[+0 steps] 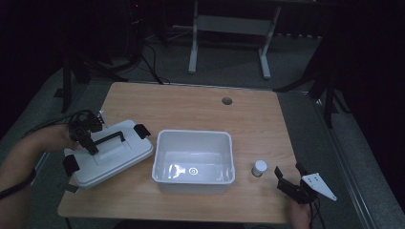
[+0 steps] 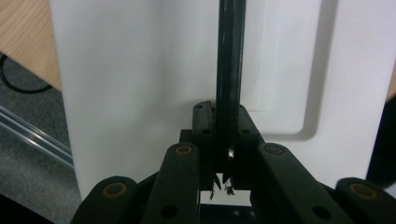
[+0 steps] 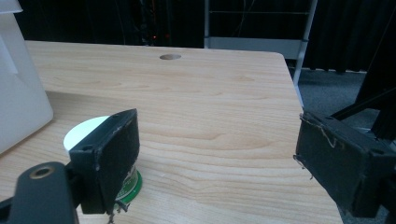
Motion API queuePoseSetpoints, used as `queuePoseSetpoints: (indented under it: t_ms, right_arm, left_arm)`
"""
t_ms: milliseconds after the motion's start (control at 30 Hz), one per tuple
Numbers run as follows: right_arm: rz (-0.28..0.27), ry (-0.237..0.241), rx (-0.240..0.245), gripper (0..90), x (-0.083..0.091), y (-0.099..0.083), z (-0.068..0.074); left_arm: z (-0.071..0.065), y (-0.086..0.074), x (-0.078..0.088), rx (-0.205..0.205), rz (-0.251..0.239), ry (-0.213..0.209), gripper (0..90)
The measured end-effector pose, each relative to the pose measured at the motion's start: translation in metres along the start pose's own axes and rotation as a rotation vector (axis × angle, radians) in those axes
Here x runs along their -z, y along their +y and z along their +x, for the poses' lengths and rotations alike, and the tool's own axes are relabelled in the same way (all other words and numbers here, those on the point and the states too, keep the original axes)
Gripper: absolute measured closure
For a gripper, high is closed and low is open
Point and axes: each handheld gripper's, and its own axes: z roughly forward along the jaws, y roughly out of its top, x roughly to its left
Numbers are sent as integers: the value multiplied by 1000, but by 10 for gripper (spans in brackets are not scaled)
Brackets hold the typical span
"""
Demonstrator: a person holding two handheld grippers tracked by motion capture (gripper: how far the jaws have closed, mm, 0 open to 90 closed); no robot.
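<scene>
At the left of the table (image 1: pixel 200 107) we hold the left gripper (image 1: pixel 90 145) over the white lid (image 1: pixel 125 155), which lies flat on the wood with black latches at its two ends. In the left gripper view the jaws are clamped on the lid's black handle (image 2: pixel 229 74): the bar runs straight up between the two pads and both press against it. The lid fills most of that view, with the table edge and the grey floor showing at its left.

Just right of the lid stands the white bin (image 1: pixel 193 183), open-topped and upright, its near corner close to the lid's edge; we cannot tell whether the two touch.

Right of the bin stands a small white-capped jar (image 1: pixel 260 168), upright and clear of the bin wall. In the right gripper view the jar (image 3: pixel 86 128) shows a green base and sits partly behind one jaw.

At the right edge we hold the right gripper (image 1: pixel 290 176) near the jar. Its jaws stand wide apart, gripping nothing, with bare table between them.
</scene>
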Motion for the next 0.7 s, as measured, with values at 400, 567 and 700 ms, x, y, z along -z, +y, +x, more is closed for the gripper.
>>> queuePoseSetpoints:
  t_ms: [400,567,700]
  right_arm:
    - [5,3,30,133,-1,0,3]
    - [1,10,26,133,-1,0,2]
    - [1,10,18,133,0,0,2]
  left_arm:
    - [7,14,-42,23,-6,-41,831]
    - [6,16,-53,33,-7,-73,830]
    - [4,17,-62,20,9,-83,829]
